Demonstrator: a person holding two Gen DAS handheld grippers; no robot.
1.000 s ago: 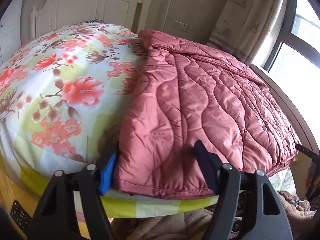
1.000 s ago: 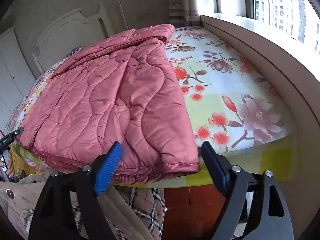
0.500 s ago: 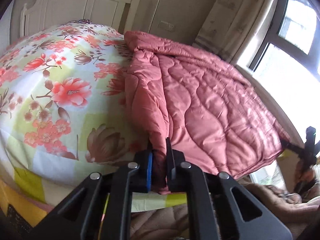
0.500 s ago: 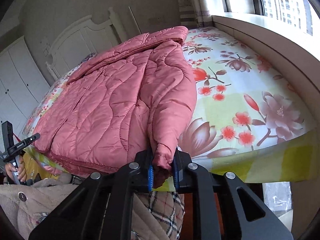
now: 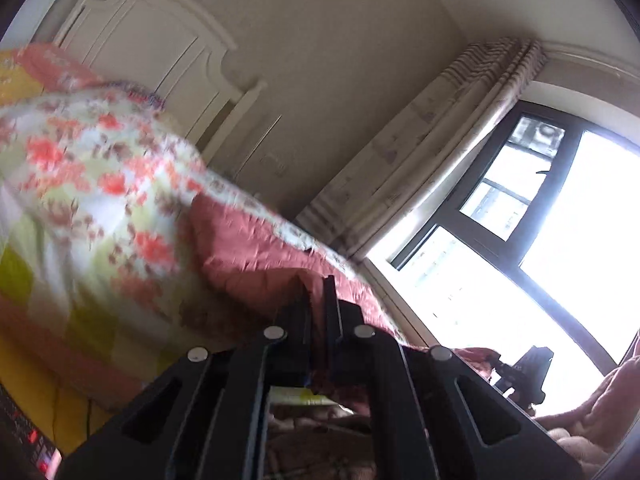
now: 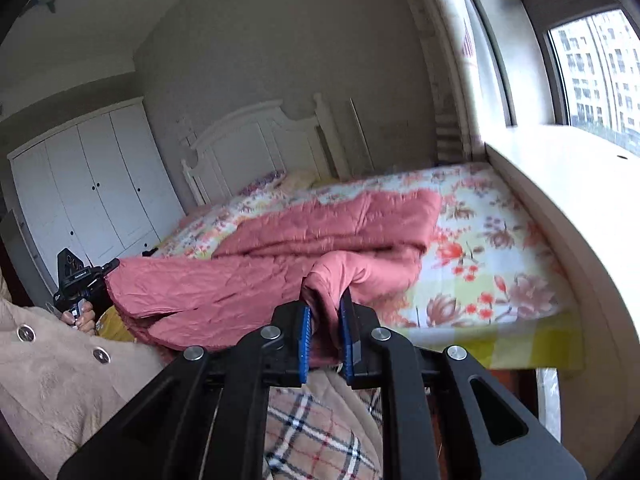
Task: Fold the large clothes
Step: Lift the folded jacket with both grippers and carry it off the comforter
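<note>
A pink quilted jacket (image 6: 304, 248) lies on the floral bed (image 6: 500, 248), its near hem raised off the sheet. My right gripper (image 6: 326, 312) is shut on one bunched hem corner. My left gripper (image 5: 318, 300) is shut on the other corner of the jacket (image 5: 256, 256); it also shows at the left of the right wrist view (image 6: 86, 284), holding the lifted hem. The left wrist view is blurred and tilted upward.
A white headboard (image 6: 256, 140) stands at the far end of the bed and a white wardrobe (image 6: 80, 188) stands left. A wide window sill (image 6: 560, 184) runs along the bed's right side. My beige coat and plaid cloth (image 6: 316, 432) are below the grippers.
Both grippers closed on the jacket's near hem corners, then lifted them up and back. The hem now hangs raised between them, and the jacket has bunched toward the middle of the bed.
</note>
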